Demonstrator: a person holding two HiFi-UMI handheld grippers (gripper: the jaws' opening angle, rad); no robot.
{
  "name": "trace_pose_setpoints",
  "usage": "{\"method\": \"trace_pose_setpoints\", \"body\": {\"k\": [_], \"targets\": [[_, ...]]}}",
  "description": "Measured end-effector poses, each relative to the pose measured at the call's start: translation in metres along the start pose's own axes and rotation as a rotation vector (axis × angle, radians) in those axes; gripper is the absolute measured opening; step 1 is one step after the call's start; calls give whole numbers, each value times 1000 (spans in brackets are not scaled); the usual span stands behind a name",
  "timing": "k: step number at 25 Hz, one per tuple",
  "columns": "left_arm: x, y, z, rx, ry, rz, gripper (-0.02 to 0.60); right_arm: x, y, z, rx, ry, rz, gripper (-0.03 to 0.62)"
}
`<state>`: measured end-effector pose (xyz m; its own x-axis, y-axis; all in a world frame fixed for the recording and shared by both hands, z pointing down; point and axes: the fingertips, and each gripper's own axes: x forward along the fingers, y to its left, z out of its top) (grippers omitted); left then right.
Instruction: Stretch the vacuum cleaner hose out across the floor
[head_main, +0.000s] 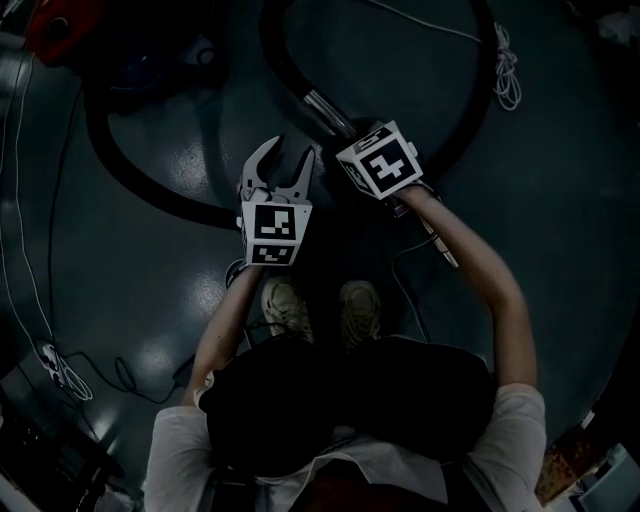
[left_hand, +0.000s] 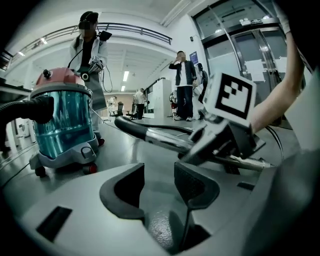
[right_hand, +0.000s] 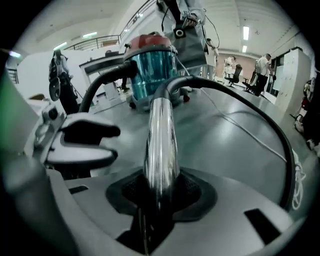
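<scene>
Right gripper clamped on chrome tube at hose end, frame centre; left gripper part-open, empty. Hose lies looped across upper frame, vacuum cleaner upper left. Judged: grasp made; next you pull tube away from vacuum cleaner, uncurling loop.

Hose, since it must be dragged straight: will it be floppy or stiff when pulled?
Probably floppy: the hose lies in loose curves. Its chrome tube, clamped in the right gripper, looks rigid and maybe slippery. The wheeled vacuum may roll along.
</scene>
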<state>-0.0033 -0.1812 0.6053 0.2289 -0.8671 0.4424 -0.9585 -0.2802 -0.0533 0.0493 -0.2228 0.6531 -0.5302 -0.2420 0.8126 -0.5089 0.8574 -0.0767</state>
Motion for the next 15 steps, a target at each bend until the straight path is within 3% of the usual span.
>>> {"method": "trace_pose_setpoints", "body": {"k": [5, 10, 15], "targets": [[5, -24, -5, 0, 11, -57, 192, -8, -37, 76, 135, -120, 6, 143], [6, -63, -18, 70, 23, -165, 192, 3, -50, 117, 328, -177, 21, 143], [-5, -45, -21, -77, 17, -164, 193, 38, -49, 114, 328, -79, -28, 143]]}}
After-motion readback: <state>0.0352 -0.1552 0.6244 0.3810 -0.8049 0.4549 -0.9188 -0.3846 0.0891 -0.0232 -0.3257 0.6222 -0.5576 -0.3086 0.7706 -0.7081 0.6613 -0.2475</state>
